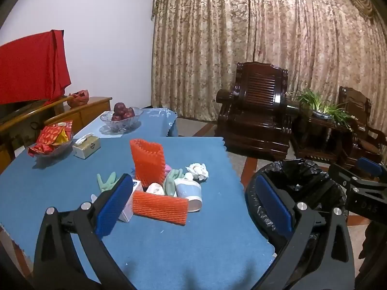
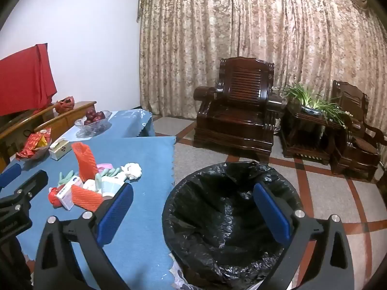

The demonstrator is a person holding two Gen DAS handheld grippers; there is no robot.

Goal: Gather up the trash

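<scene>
A pile of trash lies on the blue table (image 1: 169, 241): two orange foam nets (image 1: 147, 162) (image 1: 160, 207), a tipped paper cup (image 1: 189, 193), a crumpled tissue (image 1: 198, 171), green rubber gloves (image 1: 106, 181) and a small white box (image 1: 131, 201). My left gripper (image 1: 193, 205) is open and empty above the table's near side, in front of the pile. My right gripper (image 2: 193, 213) is open and empty above the bin with a black liner (image 2: 229, 217), which stands on the floor right of the table. The pile also shows in the right wrist view (image 2: 84, 169).
A glass bowl of red fruit (image 1: 122, 116), a bowl of red snack packets (image 1: 52, 140) and a tissue box (image 1: 85, 146) sit farther back on the table. Dark wooden armchairs (image 1: 256, 116) and a plant (image 1: 321, 108) stand by the curtain.
</scene>
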